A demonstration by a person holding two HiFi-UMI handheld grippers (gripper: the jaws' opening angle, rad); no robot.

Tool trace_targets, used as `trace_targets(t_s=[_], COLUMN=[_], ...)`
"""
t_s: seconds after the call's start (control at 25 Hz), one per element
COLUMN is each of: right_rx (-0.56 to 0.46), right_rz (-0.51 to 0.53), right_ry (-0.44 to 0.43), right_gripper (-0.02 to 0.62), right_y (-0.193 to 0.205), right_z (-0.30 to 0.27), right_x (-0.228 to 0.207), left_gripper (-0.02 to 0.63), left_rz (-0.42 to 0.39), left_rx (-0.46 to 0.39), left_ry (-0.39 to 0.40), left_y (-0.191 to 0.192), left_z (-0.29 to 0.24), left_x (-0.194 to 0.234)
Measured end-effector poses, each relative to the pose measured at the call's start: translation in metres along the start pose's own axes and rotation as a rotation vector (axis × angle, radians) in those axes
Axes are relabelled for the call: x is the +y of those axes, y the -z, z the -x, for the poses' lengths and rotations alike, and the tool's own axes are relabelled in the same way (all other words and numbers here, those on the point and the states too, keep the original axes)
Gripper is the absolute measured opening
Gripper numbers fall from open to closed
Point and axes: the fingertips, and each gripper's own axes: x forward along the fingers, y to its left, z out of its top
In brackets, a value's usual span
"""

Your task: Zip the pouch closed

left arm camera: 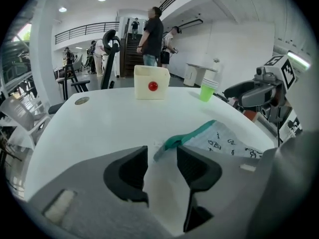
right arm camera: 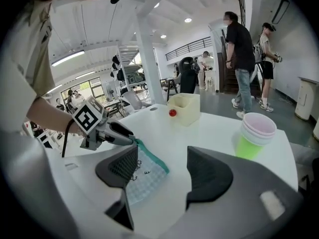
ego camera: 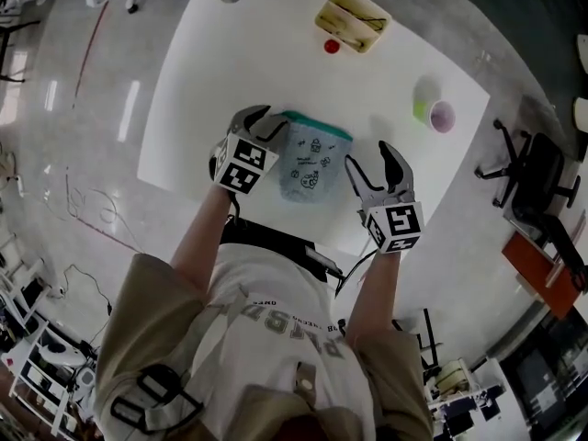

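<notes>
**Two grippers flank the pouch on the desk**

We see the pouch (ego camera: 312,168) lying flat on the near middle of the white desk (ego camera: 211,81). It is pale grey with small dark prints. Its teal zip edge (ego camera: 317,125) runs along its far side. We cannot tell whether the zip is open or closed.

The left gripper (ego camera: 271,118) is tilted down at the pouch's far-left corner. In the left gripper view its jaws stand a little apart. The teal end of the zip edge lies right at the mouth of the gap, closer to the right jaw. The pads do not press on it, and only bare desk shows between them. So this gripper is open and holds nothing.

The right gripper (ego camera: 367,152) is just beside the pouch's right side. Its jaws are spread wide, with only desk between them, so it too is open and empty. In the right gripper view the pouch lies to the left, partly behind the left jaw.

On the far side of the desk stands a cream box (ego camera: 352,18). A red ball (ego camera: 332,46) rests on the desk just beside it, on its near-left. A stack of cups (ego camera: 435,113), green and pink, stands on the far right, well apart from the pouch. Beyond the desk, people (left arm camera: 152,34) stand in the hall. A black chair (ego camera: 537,177) stands on the floor to the right.
</notes>
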Motion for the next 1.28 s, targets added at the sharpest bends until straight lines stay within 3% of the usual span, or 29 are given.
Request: trace_targets(t_s=[0.12, 0.36, 0.76, 0.92, 1.08, 1.28], right_rx=[0.008, 0.033, 0.092, 0.100, 0.128, 0.243], right_rz=[0.018, 0.088, 0.253, 0.345, 0.481, 0.708], right_ry=[-0.003, -0.031, -0.149, -0.198, -0.224, -0.235], right_gripper=[0.284, 0.284, 0.284, 0.284, 0.284, 0.284], right_y=[-0.002, -0.007, -0.020, -0.031, -0.044, -0.036], right_z=[-0.003, -0.005, -0.027, -0.043, -0.064, -0.094], right_x=[0.002, 0.004, 0.004, 0.012, 0.017, 0.018], left_gripper=[0.170, 0.041, 0.026, 0.025, 0.025, 0.025], left_rz=[-0.028, -0.094, -0.251, -0.272, -0.303, -0.349], left_rx=[0.019, 0.028, 0.043, 0.025, 0.005, -0.001], left_ry=[0.004, 0.005, 0.031, 0.061, 0.089, 0.107], left_y=[0.001, 0.000, -0.003, -0.006, -0.009, -0.009], left_z=[-0.003, -0.004, 0.007, 0.009, 0.013, 0.020], left_x=[0.002, 0.001, -0.005, -0.009, -0.011, -0.015])
